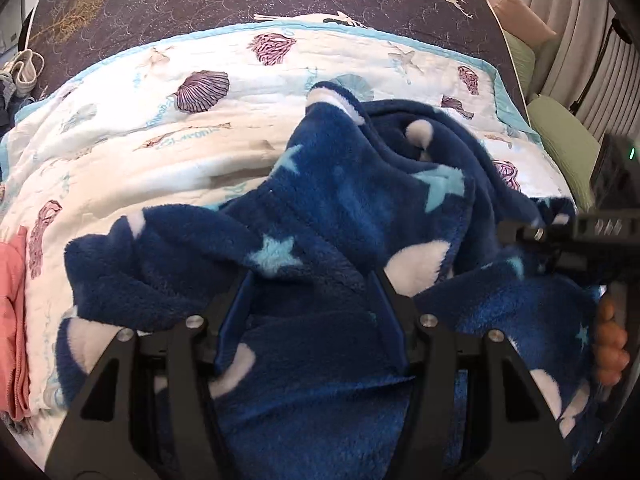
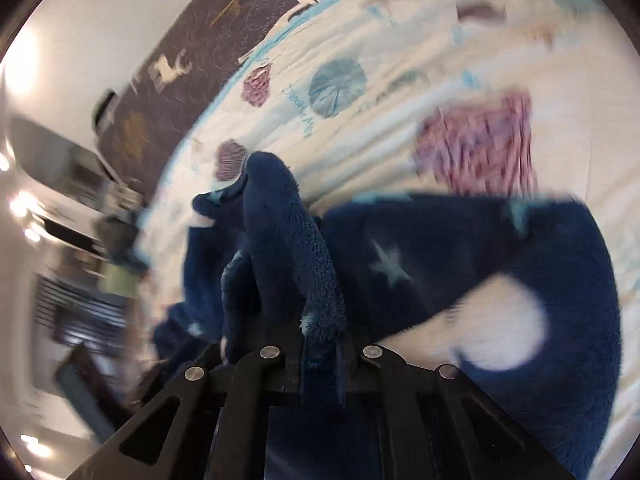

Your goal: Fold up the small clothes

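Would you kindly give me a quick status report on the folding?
Left gripper open over fleece. Right gripper shut on fleece fold. Fleece bunched on quilt. Pink cloth off to left.

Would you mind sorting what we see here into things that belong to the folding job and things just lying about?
Part of the job:
- blue fleece garment
- left gripper, open around it
- right gripper, shut on a fold

Lying about:
- seashell quilt
- pink cloth
- green cushion

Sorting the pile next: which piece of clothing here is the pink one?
The folded pink garment at the quilt's left edge; the blue fleece is star-patterned.
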### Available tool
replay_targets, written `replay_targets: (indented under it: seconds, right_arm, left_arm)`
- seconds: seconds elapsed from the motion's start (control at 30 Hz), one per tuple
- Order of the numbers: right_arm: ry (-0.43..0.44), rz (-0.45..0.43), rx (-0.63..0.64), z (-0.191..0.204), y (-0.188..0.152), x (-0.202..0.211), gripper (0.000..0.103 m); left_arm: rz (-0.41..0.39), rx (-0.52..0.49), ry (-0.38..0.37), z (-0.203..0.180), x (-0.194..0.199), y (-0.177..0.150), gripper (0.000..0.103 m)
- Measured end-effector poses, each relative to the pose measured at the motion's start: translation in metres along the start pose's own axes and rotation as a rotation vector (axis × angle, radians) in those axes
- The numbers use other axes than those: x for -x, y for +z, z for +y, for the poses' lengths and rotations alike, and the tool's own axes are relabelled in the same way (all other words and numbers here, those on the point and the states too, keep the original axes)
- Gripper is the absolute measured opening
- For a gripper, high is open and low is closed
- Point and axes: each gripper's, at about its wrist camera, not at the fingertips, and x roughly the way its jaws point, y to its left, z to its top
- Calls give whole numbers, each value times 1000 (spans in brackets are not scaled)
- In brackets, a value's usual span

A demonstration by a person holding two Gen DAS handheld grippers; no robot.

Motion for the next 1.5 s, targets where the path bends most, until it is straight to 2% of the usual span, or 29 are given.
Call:
replay_targets:
  seconds: [0.1,0.17,0.23,0.3,0.33,0.37,0.4,0.57,0.63,0.7,0.77,0.87,0.93,0.97,1.0,1.07,1.1,1.13,1.17,1.2,1.23,1.27,1.3,1.33,1.37,1.4,1.43,1.47,1.5]
  right_arm:
    - [66,11,-12,-17,-5,-8,9]
    - [56,-9,12,-14,-6,-9,10]
    - [17,-28,63,-5,-9,-11,11]
    - [7,-46,90,-2,-10,-12,12]
    - [13,-56,97,-3,-10,-11,12]
    - [19,-60,100,-4,-10,-12,11]
    - [28,-66,103,-5,-11,-12,11]
    - [37,-78,112,-6,-12,-9,11]
    - [47,-86,119,-6,-13,-8,11]
    - [46,-93,127,-5,-13,-8,11]
    - [38,-97,138,-2,-14,-8,12]
    - [9,-97,166,3,-18,-4,16]
    - [-32,-93,175,9,-16,2,19]
    - [-55,-103,177,11,-15,7,20]
    - [-113,-156,183,18,-13,20,20]
    - [-223,-286,190,30,-13,40,23]
    - [-246,-375,208,42,-14,53,23]
    - [-221,-400,234,51,-14,55,23]
    - [-173,-391,271,60,-12,54,19]
    - [-100,-330,316,72,-8,43,17]
    - [-33,-250,340,82,-3,27,12]
    - [-13,-201,350,87,0,13,11]
    - [-42,-177,350,88,4,0,11]
    - [-108,-160,338,84,9,-14,11]
    - [-167,-142,315,76,14,-27,5]
    - [-221,-115,283,62,19,-41,2]
    - [-206,-96,248,46,21,-49,2]
    - [-130,-99,196,33,23,-51,2]
    - [-78,-104,152,24,23,-48,2]
  left_arm:
    - [-34,-15,-99,-22,10,9,61]
    - [-55,-82,-117,-45,10,14,70]
    - [-39,-194,-15,-75,-6,19,72]
    - [1,-239,78,-87,-26,21,68]
    - [17,-220,82,-86,-33,23,53]
    - [35,-187,73,-79,-36,26,18]
    - [46,-146,72,-69,-36,28,10]
    - [-28,195,-99,26,2,22,14]
    - [2,354,-162,65,3,4,17]
    - [11,464,-239,89,-2,-12,17]
    - [-4,465,-241,87,2,-13,16]
    - [-31,361,-128,62,19,1,17]
    - [-116,296,-67,47,48,12,17]
    - [-154,276,-65,43,57,16,18]
    - [-206,248,-69,37,67,24,19]
    - [-267,217,-95,24,80,34,27]
    - [-277,207,-131,17,80,40,29]
    - [-272,194,-187,10,75,47,29]
    - [-254,185,-244,4,65,53,30]
    - [-212,178,-294,-3,47,58,30]
    - [-166,175,-287,-7,30,61,30]
    - [-102,169,-190,-7,4,63,30]
    - [-69,167,-100,-3,-11,61,30]
    - [-47,169,-32,5,-25,57,28]
    - [-30,178,-13,16,-38,50,14]
    - [-39,230,-67,33,-43,40,14]
    - [-60,286,-127,44,-40,37,14]
    - [-57,316,-156,50,-36,37,14]
    - [-50,298,-145,48,-33,39,14]
